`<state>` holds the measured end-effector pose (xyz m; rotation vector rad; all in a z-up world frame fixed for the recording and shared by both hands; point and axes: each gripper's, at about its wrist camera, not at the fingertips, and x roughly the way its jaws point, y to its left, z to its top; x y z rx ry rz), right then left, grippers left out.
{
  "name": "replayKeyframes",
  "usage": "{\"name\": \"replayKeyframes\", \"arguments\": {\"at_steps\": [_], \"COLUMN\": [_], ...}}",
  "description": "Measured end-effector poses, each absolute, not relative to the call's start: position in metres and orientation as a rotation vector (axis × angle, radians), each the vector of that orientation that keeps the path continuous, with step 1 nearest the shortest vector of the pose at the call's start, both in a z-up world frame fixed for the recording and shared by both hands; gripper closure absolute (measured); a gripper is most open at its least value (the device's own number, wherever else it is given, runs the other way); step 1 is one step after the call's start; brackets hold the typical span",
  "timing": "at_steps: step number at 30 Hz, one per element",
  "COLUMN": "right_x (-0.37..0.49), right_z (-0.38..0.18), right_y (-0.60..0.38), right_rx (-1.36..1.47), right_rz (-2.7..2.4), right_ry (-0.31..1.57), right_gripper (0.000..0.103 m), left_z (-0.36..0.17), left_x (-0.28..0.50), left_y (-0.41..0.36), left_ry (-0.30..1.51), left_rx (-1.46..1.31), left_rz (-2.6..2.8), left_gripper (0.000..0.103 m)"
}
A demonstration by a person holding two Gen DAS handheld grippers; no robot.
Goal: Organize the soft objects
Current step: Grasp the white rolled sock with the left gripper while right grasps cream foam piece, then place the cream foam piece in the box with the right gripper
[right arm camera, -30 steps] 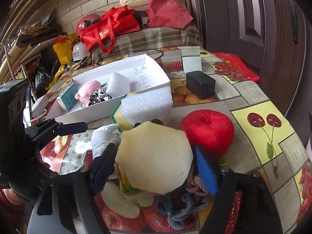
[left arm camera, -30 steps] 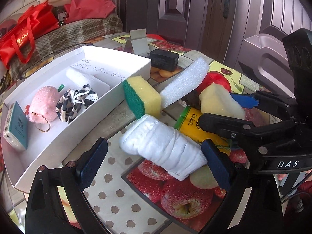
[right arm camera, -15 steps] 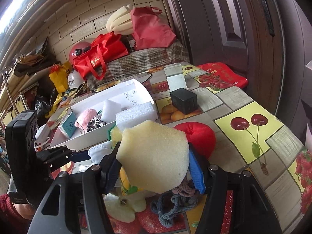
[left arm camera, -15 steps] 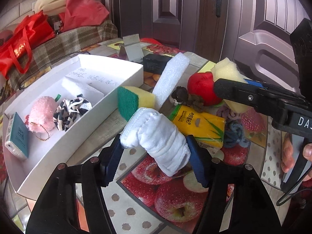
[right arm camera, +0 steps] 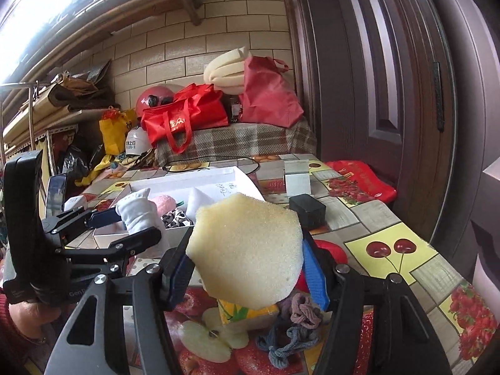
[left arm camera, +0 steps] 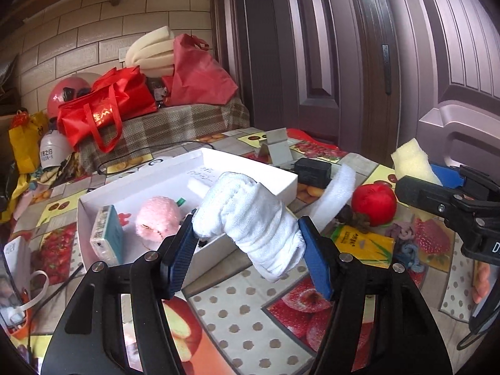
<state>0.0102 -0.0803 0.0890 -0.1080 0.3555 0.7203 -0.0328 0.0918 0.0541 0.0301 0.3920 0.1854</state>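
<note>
Both were loaded up over the tabletop point(left arm camera: 237, 306) — left gripper point(left arm camera: 247, 243) clamped on a rolled white cloth point(left arm camera: 250, 218), right gripper point(right arm camera: 247, 268) pinching a yellow sponge point(right arm camera: 247, 250) — white box point(left arm camera: 265, 184) just beside.

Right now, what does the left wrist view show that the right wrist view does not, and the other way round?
Only the left wrist view shows the white foam strip beside the box and the whole red plush apple.

Only the right wrist view shows the cherry picture on the tablecloth and the wooden poles along the wall.

Both show the white box, the rolled white cloth in the left tongs, and the yellow sponge in the right tongs.
</note>
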Motion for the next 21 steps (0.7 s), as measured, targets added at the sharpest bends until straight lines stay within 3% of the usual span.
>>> {"name": "replayKeyframes", "arguments": {"at_steps": [21], "right_x": [0.002], "right_z": [0.071], "right_y": [-0.015], "right_rx": [-0.215], "right_rz": [0.852], "right_ry": [0.426], "right_gripper": [0.040], "left_z": [0.054], "left_x": [-0.040], "left_y": [0.149], "left_ry": [0.342], "left_rx": [-0.021], "left_rz": [0.351], "left_gripper": [0.038]}}
